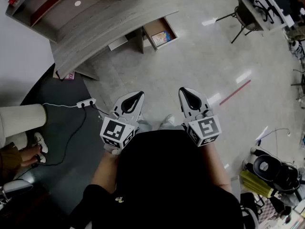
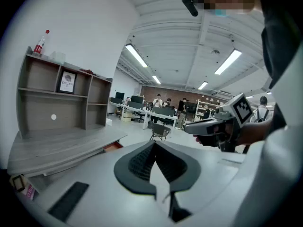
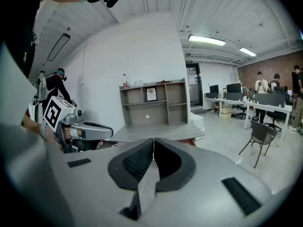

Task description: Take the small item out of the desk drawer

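The grey wooden desk [image 1: 95,27] stands at the far upper left of the head view. Its drawer [image 1: 153,28] is pulled open, and a small colourful item [image 1: 162,36] lies inside. My left gripper [image 1: 138,96] and right gripper [image 1: 185,92] are held side by side close to my body, well short of the desk, both shut and empty. In the left gripper view the shut jaws [image 2: 154,144] point past the desk [image 2: 61,145], with the right gripper [image 2: 208,126] alongside. Seen from the right gripper view, the shut jaws [image 3: 153,141] aim at the desk [image 3: 161,132] and its shelf unit [image 3: 154,103].
A white power strip [image 1: 86,102] with a cable lies on a dark mat [image 1: 62,142] to my left, by a seated person's leg [image 1: 21,120]. A chair [image 1: 243,18] stands at the far right, a red floor line [image 1: 235,92] is nearer, and equipment [image 1: 271,168] sits at lower right.
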`<action>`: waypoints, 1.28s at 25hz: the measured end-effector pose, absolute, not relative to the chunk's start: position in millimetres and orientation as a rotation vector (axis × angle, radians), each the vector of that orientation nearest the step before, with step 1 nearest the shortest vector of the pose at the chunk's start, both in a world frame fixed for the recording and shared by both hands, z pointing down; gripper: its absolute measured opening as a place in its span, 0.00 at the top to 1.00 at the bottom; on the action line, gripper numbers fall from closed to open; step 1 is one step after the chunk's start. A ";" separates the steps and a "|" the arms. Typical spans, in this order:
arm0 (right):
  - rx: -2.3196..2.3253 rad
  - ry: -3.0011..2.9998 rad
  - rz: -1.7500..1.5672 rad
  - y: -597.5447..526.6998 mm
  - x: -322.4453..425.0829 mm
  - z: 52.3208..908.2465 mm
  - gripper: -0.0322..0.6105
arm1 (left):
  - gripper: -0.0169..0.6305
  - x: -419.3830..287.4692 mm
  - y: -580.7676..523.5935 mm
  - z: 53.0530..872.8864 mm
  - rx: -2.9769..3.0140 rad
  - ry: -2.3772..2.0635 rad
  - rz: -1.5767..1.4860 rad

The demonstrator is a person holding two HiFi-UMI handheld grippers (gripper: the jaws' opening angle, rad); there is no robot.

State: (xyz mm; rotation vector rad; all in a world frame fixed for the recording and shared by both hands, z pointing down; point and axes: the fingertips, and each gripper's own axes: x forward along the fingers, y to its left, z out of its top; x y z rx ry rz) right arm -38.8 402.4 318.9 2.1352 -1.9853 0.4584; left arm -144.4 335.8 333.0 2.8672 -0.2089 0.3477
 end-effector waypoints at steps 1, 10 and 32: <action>2.134 -1.978 0.462 395.6 -47.9 320.4 0.95 | 0.96 -152.9 326.0 335.3 2.862 -0.220 0.359; 2.134 -1.940 0.452 340.2 -108.0 320.3 0.95 | 0.96 -207.3 270.1 335.0 2.882 -0.181 0.332; 2.033 -2.028 0.543 184.3 -61.8 353.0 0.95 | 0.96 -158.9 144.8 353.7 2.862 -0.242 0.424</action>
